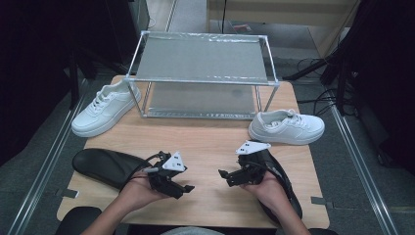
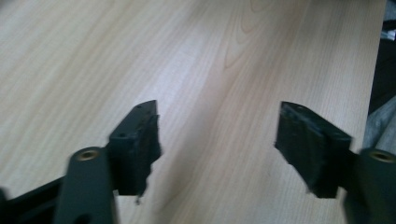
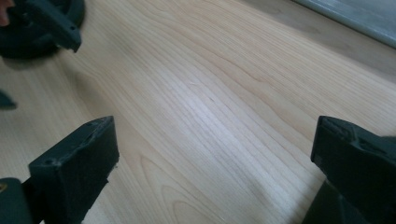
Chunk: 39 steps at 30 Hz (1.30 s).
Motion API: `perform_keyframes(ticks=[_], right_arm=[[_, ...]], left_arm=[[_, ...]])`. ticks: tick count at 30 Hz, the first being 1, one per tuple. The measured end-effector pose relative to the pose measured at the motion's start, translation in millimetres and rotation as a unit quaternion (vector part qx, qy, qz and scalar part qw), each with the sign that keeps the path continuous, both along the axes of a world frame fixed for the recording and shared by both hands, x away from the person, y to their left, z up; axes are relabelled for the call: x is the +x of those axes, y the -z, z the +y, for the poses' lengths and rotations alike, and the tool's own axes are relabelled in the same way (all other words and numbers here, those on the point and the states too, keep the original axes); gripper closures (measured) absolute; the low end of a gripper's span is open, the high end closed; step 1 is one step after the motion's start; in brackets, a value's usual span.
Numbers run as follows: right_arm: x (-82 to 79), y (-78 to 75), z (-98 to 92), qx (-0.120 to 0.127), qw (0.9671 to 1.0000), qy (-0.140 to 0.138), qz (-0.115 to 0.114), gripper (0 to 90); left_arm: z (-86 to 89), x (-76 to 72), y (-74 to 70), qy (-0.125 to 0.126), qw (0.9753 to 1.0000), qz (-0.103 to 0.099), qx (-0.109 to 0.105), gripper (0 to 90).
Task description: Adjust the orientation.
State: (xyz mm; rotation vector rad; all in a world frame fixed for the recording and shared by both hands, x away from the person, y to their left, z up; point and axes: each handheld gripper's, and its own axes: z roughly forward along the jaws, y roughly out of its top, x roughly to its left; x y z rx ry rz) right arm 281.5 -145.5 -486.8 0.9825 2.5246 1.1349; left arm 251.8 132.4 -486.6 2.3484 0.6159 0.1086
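Two white sneakers lie on the wooden table (image 1: pixel 205 147): one sneaker (image 1: pixel 105 107) at the left beside the rack, the other sneaker (image 1: pixel 286 127) at the right in front of it. My left gripper (image 1: pixel 183 188) rests low over the table's front, jaws wide apart with bare wood between them (image 2: pixel 217 126). My right gripper (image 1: pixel 226 177) faces it from the right, open as well, nothing between its jaws (image 3: pixel 215 154). In the right gripper view, the left gripper (image 3: pixel 46 23) shows at the upper left.
A two-tier metal-framed rack (image 1: pixel 203 68) with grey shelves stands at the back middle of the table. A black oval pad (image 1: pixel 105 166) lies under my left forearm and another black pad (image 1: pixel 281 181) under my right hand. Cables run on the floor at the right.
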Motion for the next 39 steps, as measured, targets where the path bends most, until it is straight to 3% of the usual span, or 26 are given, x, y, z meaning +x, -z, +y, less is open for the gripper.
perform_keyframes(ticks=[2, 5, 9, 14, 16, 17, 22, 25, 29, 35, 39], right_arm=[[-1.1, -0.5, 1.3, 0.0, 1.0, -0.001, -0.006, 0.6], [-3.4, -3.0, 0.6, 0.01, 0.9999, -0.004, -0.008, 0.6], [-2.6, -5.6, -2.4, 0.038, 0.9992, -0.013, 0.001, 0.6], [-2.3, -6.8, -3.8, 0.04, 0.9992, -0.008, -0.002, 1.3], [-2.9, -8.0, -4.8, 0.042, 0.9991, -0.007, -0.006, 6.3], [-3.6, -8.9, -6.2, 0.045, 0.9989, -0.01, -0.009, 13.4], [-4.1, -11.3, -11.3, 0.055, 0.9982, -0.022, -0.012, 31.7], [-2.6, -13.0, -12.8, 0.06, 0.998, -0.019, -0.005, 36.5], [-5.0, -16.6, -14.7, 0.053, 0.9982, -0.019, -0.022, 38.9], [-4.9, -18.3, -15.2, 0.066, 0.9974, -0.02, -0.023, 45.2], [-5.0, -18.6, -13.6, 0.061, 0.9975, -0.03, -0.021, 46.1]], left_arm=[[2.2, 1.9, -3.1, -0.006, 0.9999, -0.001, -0.012, 39.9], [4.4, 0.5, -4.6, -0.002, 0.9997, -0.016, -0.018, 40.9], [4.5, 4.0, -3.6, 0.001, 0.9998, -0.013, -0.015, 40.9], [7.1, 9.6, -3.2, 0.004, 0.9997, -0.009, -0.021, 41.7], [8.5, 11.2, -2.9, 0.002, 0.9998, -0.005, -0.021, 42.0], [11.2, 14.2, -1.9, -0.005, 0.9997, 0.003, -0.025, 42.1], [18.6, 18.0, -5.3, -0.014, 0.9995, -0.003, -0.027, 43.4], [25.4, 20.3, -7.9, -0.024, 0.9993, 0.011, -0.025, 42.8], [39.5, 24.6, -11.1, -0.032, 0.9982, 0.039, -0.031, 45.7], [53.3, 25.7, -15.1, -0.035, 0.9988, 0.018, -0.031, 43.8], [57.6, 25.4, -15.0, -0.031, 0.9988, 0.009, -0.037, 37.9]])
